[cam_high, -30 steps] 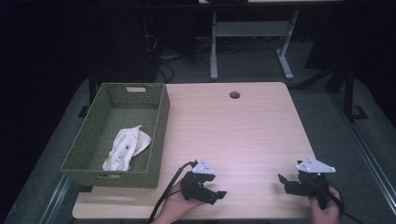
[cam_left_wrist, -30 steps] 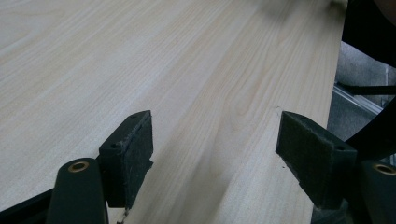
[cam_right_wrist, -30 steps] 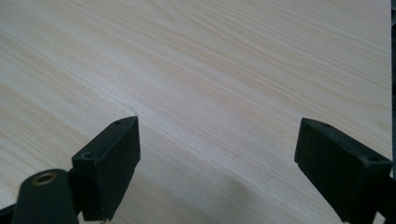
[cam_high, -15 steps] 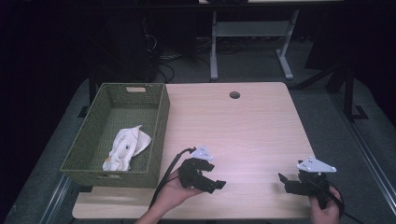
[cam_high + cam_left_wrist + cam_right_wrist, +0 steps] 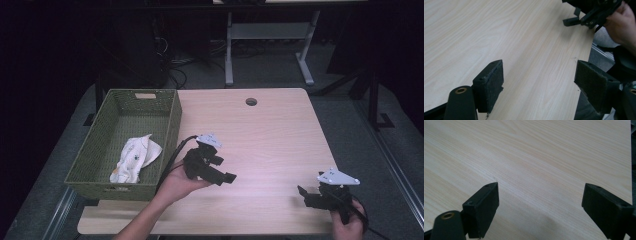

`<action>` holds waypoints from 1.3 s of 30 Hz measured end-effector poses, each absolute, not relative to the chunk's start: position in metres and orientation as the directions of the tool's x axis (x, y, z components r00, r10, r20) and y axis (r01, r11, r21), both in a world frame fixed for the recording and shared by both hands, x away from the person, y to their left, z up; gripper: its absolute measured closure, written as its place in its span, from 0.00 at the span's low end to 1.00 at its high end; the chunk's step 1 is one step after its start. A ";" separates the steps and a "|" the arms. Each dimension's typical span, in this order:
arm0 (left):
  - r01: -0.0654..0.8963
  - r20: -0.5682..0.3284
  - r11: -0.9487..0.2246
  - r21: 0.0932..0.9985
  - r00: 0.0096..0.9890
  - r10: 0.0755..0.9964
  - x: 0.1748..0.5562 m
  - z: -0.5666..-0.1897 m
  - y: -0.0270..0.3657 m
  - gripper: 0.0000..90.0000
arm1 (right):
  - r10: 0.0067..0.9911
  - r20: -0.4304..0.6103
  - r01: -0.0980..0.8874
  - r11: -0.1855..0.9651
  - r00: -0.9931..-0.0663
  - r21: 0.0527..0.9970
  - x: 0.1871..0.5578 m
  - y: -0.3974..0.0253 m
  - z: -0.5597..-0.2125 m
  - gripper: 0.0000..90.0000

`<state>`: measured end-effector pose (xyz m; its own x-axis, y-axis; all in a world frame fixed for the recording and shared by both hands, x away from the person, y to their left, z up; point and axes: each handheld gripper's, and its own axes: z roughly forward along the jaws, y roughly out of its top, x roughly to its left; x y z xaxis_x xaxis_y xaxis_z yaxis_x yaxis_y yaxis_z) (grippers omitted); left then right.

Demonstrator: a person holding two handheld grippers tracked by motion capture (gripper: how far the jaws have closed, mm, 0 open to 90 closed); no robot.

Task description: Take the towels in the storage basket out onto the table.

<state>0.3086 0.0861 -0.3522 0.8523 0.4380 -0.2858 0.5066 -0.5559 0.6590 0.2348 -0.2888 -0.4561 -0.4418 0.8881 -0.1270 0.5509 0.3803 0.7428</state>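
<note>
My left gripper (image 5: 227,177) is held in a hand above the light wooden table (image 5: 270,135), just right of the basket, with its jaws pointing right. In the left gripper view it (image 5: 539,82) is open, with bare wood between the pads. My right gripper (image 5: 304,195) rests near the table's front right corner and points left. In its own view it (image 5: 541,205) is open over bare wood. The right gripper (image 5: 586,12) and its hand also appear far off in the left gripper view.
A green woven basket (image 5: 172,130) stands on the table's left side with a crumpled white cloth (image 5: 135,157) inside. A round cable hole (image 5: 251,102) lies near the far edge. A grey desk frame (image 5: 265,35) stands on the floor beyond.
My left gripper has moved away from the front edge toward the basket's right side and risen in the hand. The right gripper has stayed put.
</note>
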 end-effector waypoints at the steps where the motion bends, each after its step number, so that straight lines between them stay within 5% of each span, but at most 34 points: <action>1: 0.508 -0.287 -0.557 0.657 0.852 0.438 0.314 -0.346 0.088 0.25 | 0.888 -0.127 0.551 0.380 -0.441 0.743 0.235 -0.289 -0.456 0.15; 39: 0.618 -0.334 -0.439 0.652 0.754 0.565 0.359 -0.297 0.178 0.25 | 0.888 -0.133 0.546 0.382 -0.439 0.746 0.234 -0.289 -0.453 0.15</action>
